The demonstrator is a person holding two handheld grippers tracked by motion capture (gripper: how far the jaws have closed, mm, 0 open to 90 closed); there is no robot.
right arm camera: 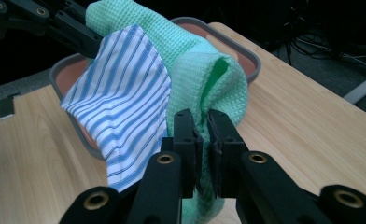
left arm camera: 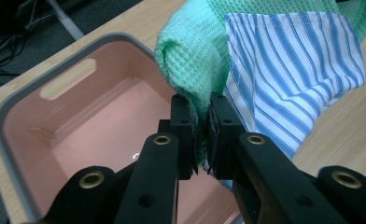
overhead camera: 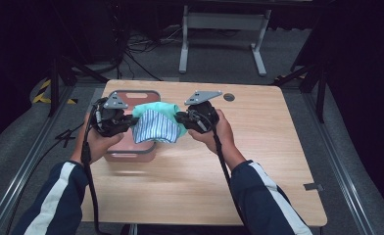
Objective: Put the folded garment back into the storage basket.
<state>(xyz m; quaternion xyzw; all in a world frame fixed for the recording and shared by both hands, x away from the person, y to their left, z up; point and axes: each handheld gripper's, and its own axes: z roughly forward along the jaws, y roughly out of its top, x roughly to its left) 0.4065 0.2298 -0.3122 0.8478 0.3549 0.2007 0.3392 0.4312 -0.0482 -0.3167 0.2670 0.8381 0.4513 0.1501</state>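
While both of my grippers carry it between them, the mint-green waffle-weave cloth with a blue-and-white striped fabric panel (overhead camera: 156, 125) hangs in the air above the near right rim of the pink plastic bin with a grey rim and slot handles (overhead camera: 131, 149). My left gripper (left arm camera: 200, 135) has its jaws clamped on one bunched green edge, and my right gripper (right arm camera: 203, 142) has its jaws clamped on the opposite green edge, so the cloth sags between them with the striped panel facing me.

As I judge it, the lifting and carrying part is done: the cloth is off the pale wooden worktop (overhead camera: 258, 147) and partly over the bin. What is left is to bring it fully over the opening, lower it and let go on both sides.

From the left gripper view the bin's smooth pink floor is bare, with nothing lying in it.
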